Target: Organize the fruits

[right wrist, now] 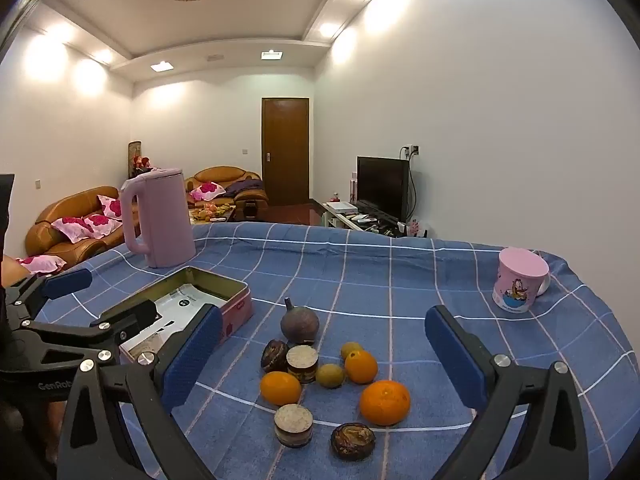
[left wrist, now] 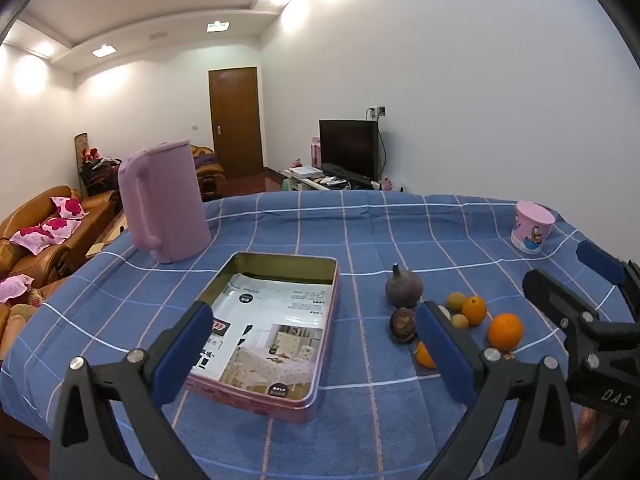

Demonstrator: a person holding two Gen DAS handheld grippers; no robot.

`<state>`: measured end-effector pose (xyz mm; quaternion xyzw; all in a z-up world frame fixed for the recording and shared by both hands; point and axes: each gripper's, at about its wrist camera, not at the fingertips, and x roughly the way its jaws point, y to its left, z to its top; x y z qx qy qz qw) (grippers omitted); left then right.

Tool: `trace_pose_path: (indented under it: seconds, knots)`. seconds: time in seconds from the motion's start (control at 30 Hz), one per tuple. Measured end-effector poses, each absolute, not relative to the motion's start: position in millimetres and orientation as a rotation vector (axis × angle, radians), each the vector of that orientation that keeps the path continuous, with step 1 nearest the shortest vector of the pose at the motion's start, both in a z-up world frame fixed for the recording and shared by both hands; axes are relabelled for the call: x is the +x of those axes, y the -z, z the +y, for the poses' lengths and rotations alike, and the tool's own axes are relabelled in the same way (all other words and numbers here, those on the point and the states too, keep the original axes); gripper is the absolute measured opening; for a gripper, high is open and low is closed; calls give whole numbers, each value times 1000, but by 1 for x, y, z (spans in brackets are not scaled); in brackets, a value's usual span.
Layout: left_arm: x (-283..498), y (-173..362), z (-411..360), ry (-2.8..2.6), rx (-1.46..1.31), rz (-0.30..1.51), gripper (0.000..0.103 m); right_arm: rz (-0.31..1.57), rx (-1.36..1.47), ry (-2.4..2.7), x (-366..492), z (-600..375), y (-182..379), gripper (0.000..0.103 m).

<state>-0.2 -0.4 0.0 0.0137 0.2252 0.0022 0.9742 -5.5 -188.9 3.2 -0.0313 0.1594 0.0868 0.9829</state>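
A pile of fruit lies on the blue checked cloth: a large orange (right wrist: 385, 402), two smaller oranges (right wrist: 280, 388) (right wrist: 361, 366), small yellow-green fruits (right wrist: 330, 375), a purple onion-shaped fruit (right wrist: 299, 324), dark wrinkled fruits (right wrist: 352, 441) and two cut cylinders (right wrist: 293, 425). An open pink tin (left wrist: 276, 398) lined with a leaflet stands left of them. My left gripper (left wrist: 314, 354) is open over the tin's near end. My right gripper (right wrist: 324, 356) is open above the fruit pile. The fruits also show in the left wrist view (left wrist: 505, 331).
A tall pink kettle (left wrist: 166, 204) stands behind the tin at the back left. A pink cartoon mug (left wrist: 532, 232) sits at the far right near the table edge. Sofas, a door and a TV lie beyond the table.
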Motion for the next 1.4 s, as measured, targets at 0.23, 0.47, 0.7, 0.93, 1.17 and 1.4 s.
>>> trace_pose_path:
  seconds: [0.23,0.47,0.7,0.93,1.17,1.4]
  knots:
    - [1,5,7,-1,12,470,103,328,-57,-175,-6,-190,0,102]
    - [1,5,5,-11,26,467,103,346,-63,-174,-7,-189,-5,102]
    - [-1,3,-1,-8,46,459,103,336,-52,-172,-8,-191,-2,102]
    - [0,2,-1,-14,42,458,103,337,-54,-173,-10,-190,-2,102]
    - [-1,2,0,-15,42,457,103,338,-54,-173,-10,-190,-2,102]
    - [1,3,0,-18,40,455,103,338,-52,-175,-10,-189,-1,102]
